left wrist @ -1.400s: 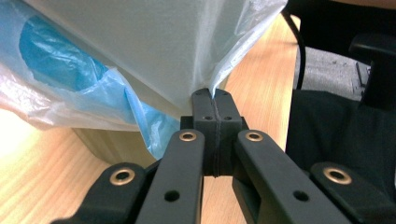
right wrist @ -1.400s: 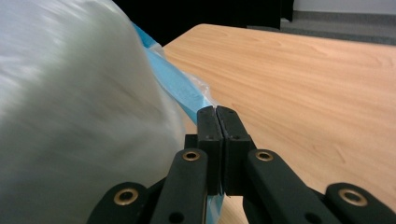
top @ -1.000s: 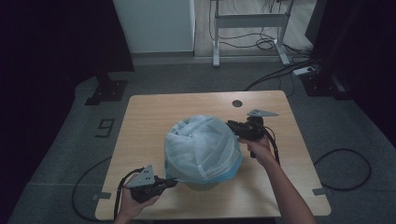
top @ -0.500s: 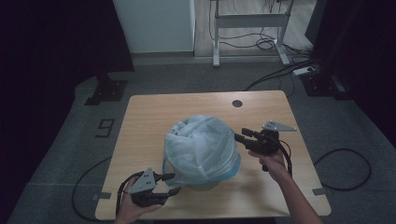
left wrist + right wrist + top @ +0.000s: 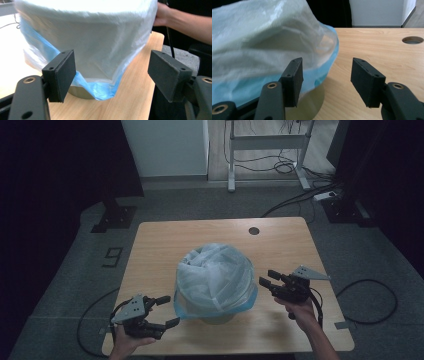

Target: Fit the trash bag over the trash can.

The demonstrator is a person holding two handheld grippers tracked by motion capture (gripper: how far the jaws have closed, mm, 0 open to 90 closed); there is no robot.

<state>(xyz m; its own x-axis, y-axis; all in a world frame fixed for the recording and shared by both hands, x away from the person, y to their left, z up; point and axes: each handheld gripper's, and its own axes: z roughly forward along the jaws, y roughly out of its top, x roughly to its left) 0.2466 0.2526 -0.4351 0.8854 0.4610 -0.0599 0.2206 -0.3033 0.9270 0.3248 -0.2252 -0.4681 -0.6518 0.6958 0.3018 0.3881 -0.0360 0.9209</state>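
Note:
A round bin stands mid-table with a pale, blue-hemmed plastic bag draped over its rim. My left gripper is at the front left, its tips just short of the blue hem. Its jaws have just been opening and stand open with nothing between the pads. In the left gripper view the bag hangs ahead of the left gripper. My right gripper is to the right of the bin, apart from it. Its jaws have also been opening and hold nothing. The right gripper points past the bag.
The wooden table has a round cable hole at the back right. The left gripper sits close to the table's front left corner. A desk frame and cables lie on the floor beyond. The person's right hand is behind the bag.
The right gripper has drawn back from the bag to the right and opened. The left gripper has opened near the blue hem. The bag has spread down over the bin.

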